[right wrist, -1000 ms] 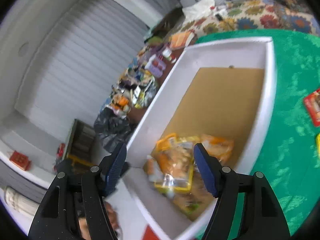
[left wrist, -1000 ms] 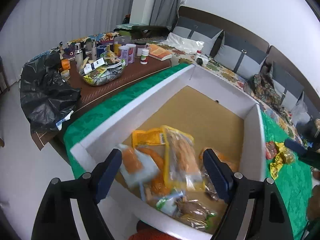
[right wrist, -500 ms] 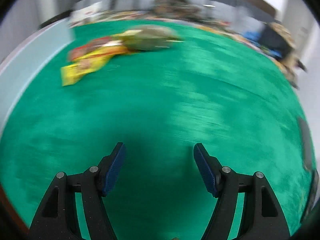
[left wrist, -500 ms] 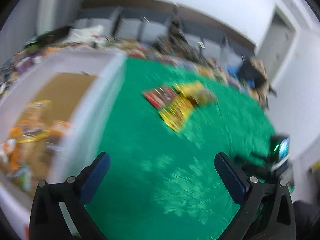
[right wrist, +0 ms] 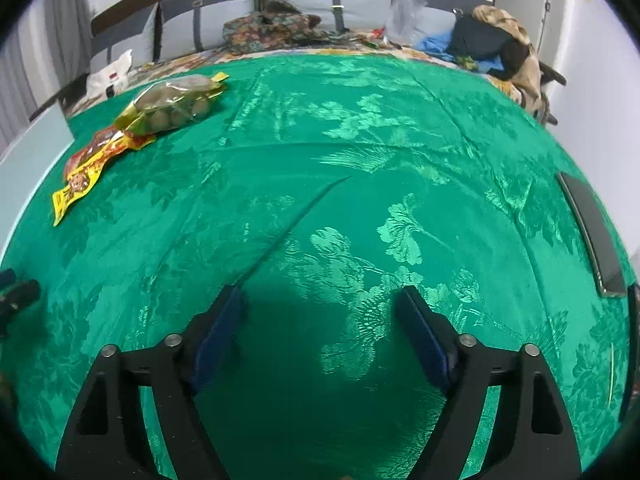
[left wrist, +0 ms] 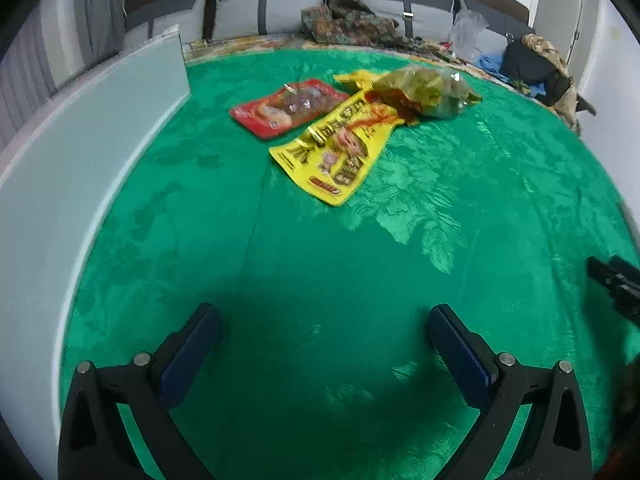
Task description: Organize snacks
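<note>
Three snack packs lie on the green cloth [left wrist: 304,264] ahead of my left gripper [left wrist: 323,316]: a red packet [left wrist: 288,106], a yellow packet [left wrist: 340,148] and a clear bag of round snacks [left wrist: 424,90] resting partly on the yellow one. The left gripper hovers wide open over bare cloth, well short of them. My right gripper [right wrist: 320,296] is over bare cloth too; its jaws are opening with nothing between them. From there the clear bag [right wrist: 176,102] and yellow packet [right wrist: 92,164] lie far off at the upper left.
The white box wall [left wrist: 80,160] runs along the left of the cloth. A dark flat slab [right wrist: 592,224] lies at the cloth's right edge. Cushions, clothes and bags [left wrist: 352,20] line the back. Each gripper shows at the other view's edge [left wrist: 616,288].
Both grippers swung away from the white box holding snack packs and came down over the green cloth. The left jaws spread wider early on; the right jaws widened in the last half second.
</note>
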Available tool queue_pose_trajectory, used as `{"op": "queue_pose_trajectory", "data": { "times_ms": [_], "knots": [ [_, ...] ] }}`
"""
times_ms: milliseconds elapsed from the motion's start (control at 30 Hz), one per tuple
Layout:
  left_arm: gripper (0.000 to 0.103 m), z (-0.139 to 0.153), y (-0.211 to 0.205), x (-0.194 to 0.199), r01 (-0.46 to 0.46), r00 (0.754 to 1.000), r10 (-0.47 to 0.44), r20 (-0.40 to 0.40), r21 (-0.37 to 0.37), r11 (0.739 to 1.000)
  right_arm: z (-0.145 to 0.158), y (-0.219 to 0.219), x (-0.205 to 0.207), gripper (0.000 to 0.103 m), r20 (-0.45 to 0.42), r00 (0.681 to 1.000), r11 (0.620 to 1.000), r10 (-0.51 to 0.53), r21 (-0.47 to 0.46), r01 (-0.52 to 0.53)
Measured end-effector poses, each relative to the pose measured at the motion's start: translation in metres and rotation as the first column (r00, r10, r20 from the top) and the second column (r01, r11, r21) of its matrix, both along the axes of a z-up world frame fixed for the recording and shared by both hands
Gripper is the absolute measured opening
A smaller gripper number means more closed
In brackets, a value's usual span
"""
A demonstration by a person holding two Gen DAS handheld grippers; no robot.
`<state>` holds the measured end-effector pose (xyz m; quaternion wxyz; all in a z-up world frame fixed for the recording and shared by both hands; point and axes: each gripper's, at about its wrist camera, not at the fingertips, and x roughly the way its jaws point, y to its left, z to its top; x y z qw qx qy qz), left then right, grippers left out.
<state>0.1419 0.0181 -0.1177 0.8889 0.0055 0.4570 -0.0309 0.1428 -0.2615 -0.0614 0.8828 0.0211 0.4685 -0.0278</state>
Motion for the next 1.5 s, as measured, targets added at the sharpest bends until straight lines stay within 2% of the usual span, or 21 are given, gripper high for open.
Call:
{"op": "queue_pose_trajectory", "data": {
  "times_ms": [533,767,1500],
  "knots": [
    [0.103,-0.005,-0.0025,0.004,0.012,1.0,-0.012,0.002,0.009,1.0,-0.0007,0.003,-0.0029,0.086,0.0,1.0,1.0,-0.003,-0.003,0.003],
    [0.103,-0.0046,-0.0024,0.0034,0.012,1.0,-0.012,0.003,0.008,1.0,-0.0031,0.0016,-0.002,0.092,-0.01,1.0,1.0,-0.021,-0.012,0.021],
    [0.103,-0.0054,-0.0033,0.0052,0.015,1.0,-0.016,0.003,0.008,1.0,-0.0021,-0.0025,-0.0047,0.093,-0.01,1.0,1.0,-0.022,-0.004,0.022]
  ]
}}
